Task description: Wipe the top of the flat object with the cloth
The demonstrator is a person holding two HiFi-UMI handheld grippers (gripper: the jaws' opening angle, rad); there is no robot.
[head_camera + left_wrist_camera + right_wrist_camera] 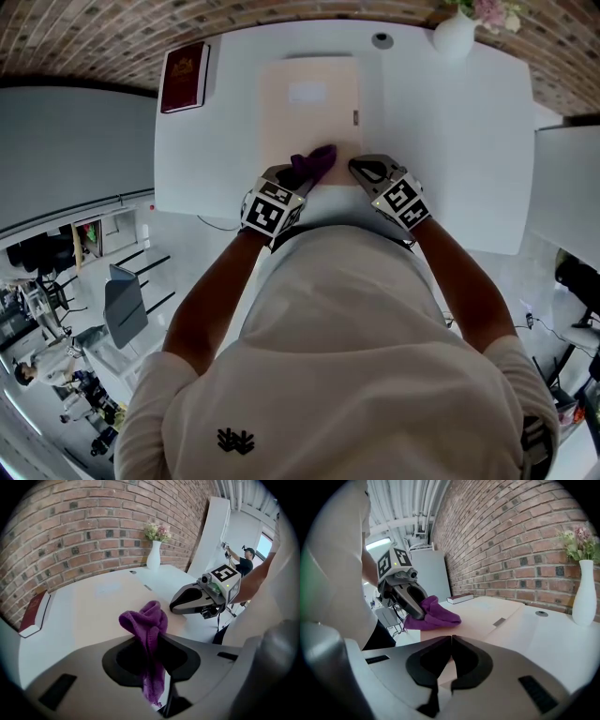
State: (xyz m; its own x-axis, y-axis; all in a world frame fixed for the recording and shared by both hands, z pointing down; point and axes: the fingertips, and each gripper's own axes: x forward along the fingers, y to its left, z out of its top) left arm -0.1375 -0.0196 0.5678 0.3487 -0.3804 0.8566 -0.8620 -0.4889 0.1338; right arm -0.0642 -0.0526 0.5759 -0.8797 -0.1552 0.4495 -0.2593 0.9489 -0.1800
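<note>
at the table's 10 o'clock corner a dark red hardcover book [183,77] is lying flat on the white table [450,141], well apart from the work. next over, the left gripper [300,177] is pinching a purple knitted cloth [315,162]. in the left gripper view its jaws are squeezing narrow on the cloth's middle, with one bunch standing up ahead of the tips and a tail hanging down behind them. the bunch is resting at the near, 6 o'clock edge of the pale beige flat rectangular board [309,103], which is lying in the middle of the table.

the relation that matters is this: the board is stretching away from the left gripper toward 12 o'clock, its long axis running 6 to 12, so nearly all of its top is lying ahead of the cloth. the coming stroke is probably a push straight away from the person. the left forearm is reaching in from 7 o'clock, with the gripper pointing toward 1 o'clock and sitting low.

just right of the cloth, the right gripper [359,169] is sitting at the board's near right corner, pointing toward 11 o'clock, its jaws drawn together with nothing between them. whether it is touching the board cannot be told. at the far right, toward 1 o'clock, a white ceramic vase [455,33] with pale flowers is standing by the brick wall, well apart from the board.
</note>
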